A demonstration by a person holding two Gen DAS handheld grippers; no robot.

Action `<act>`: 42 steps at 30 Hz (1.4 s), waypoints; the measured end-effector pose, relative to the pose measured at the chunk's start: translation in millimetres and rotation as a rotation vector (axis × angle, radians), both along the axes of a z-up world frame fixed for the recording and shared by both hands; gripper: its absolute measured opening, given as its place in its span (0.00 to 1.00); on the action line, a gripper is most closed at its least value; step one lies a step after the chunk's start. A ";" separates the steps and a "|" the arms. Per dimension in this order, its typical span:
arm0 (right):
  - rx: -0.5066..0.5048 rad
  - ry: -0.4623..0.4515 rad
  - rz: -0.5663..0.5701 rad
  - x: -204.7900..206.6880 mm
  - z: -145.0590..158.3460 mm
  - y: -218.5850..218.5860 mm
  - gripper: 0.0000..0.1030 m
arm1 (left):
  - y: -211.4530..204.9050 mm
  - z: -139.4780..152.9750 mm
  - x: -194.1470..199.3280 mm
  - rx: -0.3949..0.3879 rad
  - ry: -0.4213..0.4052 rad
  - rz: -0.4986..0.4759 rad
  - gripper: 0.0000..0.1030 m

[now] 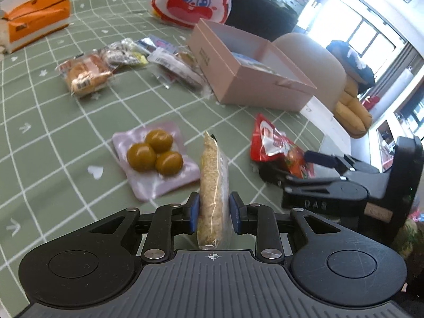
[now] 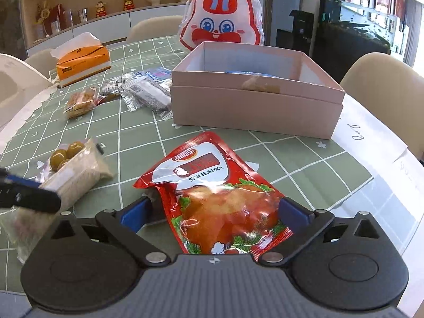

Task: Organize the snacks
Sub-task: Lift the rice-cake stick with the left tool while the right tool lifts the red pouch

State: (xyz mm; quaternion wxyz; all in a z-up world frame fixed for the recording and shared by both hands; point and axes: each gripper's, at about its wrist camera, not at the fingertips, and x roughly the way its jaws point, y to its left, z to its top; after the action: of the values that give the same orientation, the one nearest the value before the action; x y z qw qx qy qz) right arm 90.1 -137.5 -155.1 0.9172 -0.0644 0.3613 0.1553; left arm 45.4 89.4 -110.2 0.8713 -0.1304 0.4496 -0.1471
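Both clamped: left gripper on grain packet; right gripper on red pouch.

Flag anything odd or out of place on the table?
Nothing spilled or damaged. The snacks are just unsorted: the grain bar pack is pinched on edge in the left tongs, and the red duck pouch lies crumpled between the right tongs, outside the pink box.

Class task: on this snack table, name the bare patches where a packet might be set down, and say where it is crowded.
Bare cloth lies between the bun packet and the green-ball packet, and between the red duck pouch and the pink box. It is crowded left of the box, where the small wrapped snacks overlap.
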 end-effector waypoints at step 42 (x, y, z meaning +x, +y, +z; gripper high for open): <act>-0.050 0.140 -0.151 58.1 20.0 -65.2 0.58 | -12.1 -5.2 9.5 0.026 0.056 0.040 0.36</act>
State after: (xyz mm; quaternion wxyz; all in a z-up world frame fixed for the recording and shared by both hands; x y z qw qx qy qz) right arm 148.1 -202.7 -135.2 0.8969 -0.0489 0.4321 0.0807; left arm 54.9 77.3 -115.5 0.8628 -0.1323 0.4729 -0.1200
